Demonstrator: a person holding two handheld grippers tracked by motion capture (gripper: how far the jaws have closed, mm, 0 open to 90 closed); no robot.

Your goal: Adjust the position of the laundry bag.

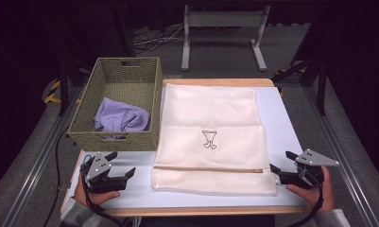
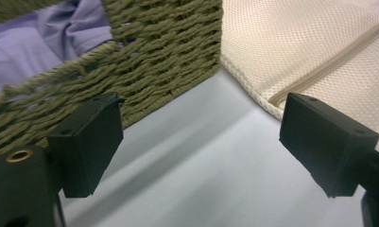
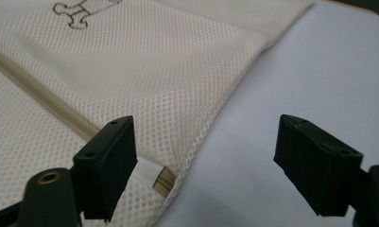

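Note:
A cream mesh laundry bag (image 1: 211,137) lies flat on the white table top (image 1: 281,123), its zipper (image 1: 211,169) running across near the front. A small dark drawing (image 1: 209,139) marks its middle. A woven green basket (image 1: 144,90) at the left holds a lilac cloth (image 1: 121,118). My left gripper (image 1: 122,166) rests open on the table in front of the basket, left of the bag; its view shows the basket wall (image 2: 144,61) and bag corner (image 2: 319,52). My right gripper (image 1: 281,168) stands open at the bag's right front corner, beside the zipper end (image 3: 161,179).
A white metal stand (image 1: 222,33) and cables lie on the floor beyond the table. Bare table runs along the bag's right side (image 3: 319,71) and between the left gripper's jaws (image 2: 196,161). The wooden table edge (image 1: 196,210) is just in front of both hands.

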